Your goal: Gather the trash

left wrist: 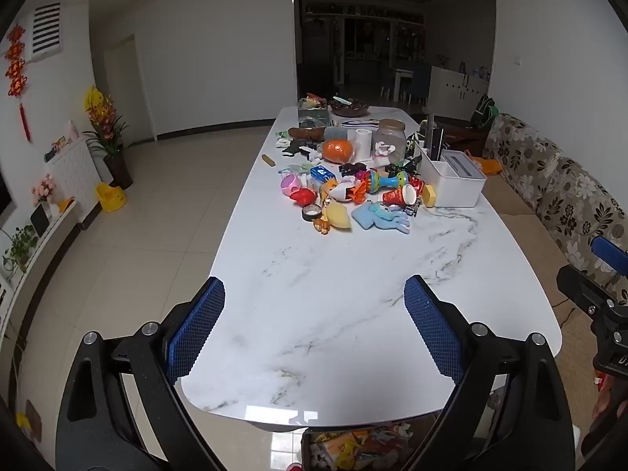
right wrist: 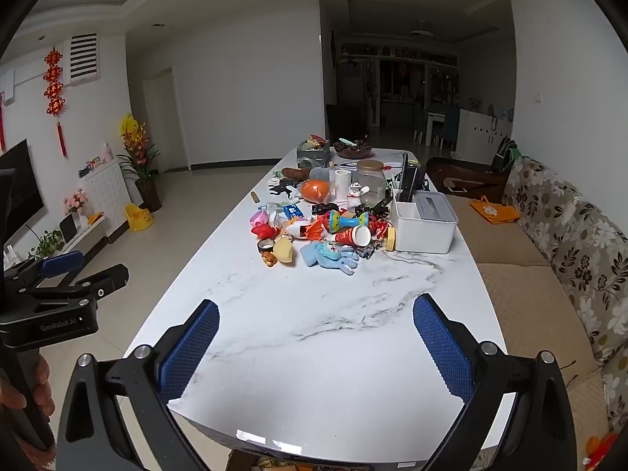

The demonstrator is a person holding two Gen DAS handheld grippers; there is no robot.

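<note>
A white marble table (left wrist: 353,294) (right wrist: 333,333) carries a heap of toys and scraps at its far half: a blue plush (left wrist: 380,218) (right wrist: 329,256), a yellow piece (left wrist: 339,216) (right wrist: 283,250), a tape roll (left wrist: 312,212) (right wrist: 266,245), a red paper cup (left wrist: 400,195) (right wrist: 353,235) and an orange bag (left wrist: 337,150) (right wrist: 316,190). My left gripper (left wrist: 314,294) is open and empty above the near end of the table. My right gripper (right wrist: 316,316) is open and empty beside it. Each shows at the edge of the other's view.
A white organiser box (left wrist: 455,180) (right wrist: 426,225) and a glass jar (left wrist: 388,139) (right wrist: 371,182) stand at the heap's right. A bin of wrappers (left wrist: 361,447) sits under the table's near edge. A flowered sofa (right wrist: 569,243) runs along the right.
</note>
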